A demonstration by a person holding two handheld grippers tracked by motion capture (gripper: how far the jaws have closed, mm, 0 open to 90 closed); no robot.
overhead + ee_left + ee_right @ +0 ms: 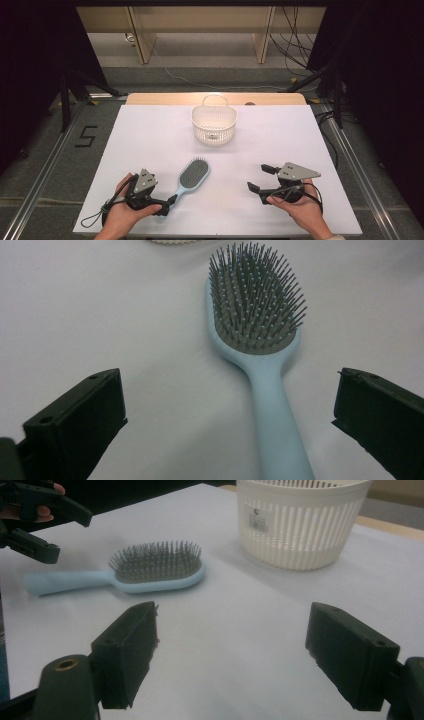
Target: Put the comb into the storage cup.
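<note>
A: Where is the hairbrush?

B: The light blue hairbrush [192, 177] lies bristles up, lower centre-left of the high view, on the white table [280, 150], well below the white basket [214, 124].

A: And the claws?

B: The left gripper [167, 205], lower left, is spread wide, its jaws either side of the handle, not touching. The right gripper [260, 177], lower right, stands released, nothing between its jaws.

Pale blue hairbrush [192, 176] with grey bristles, white slotted basket [214, 124], white table [150, 135].
</note>
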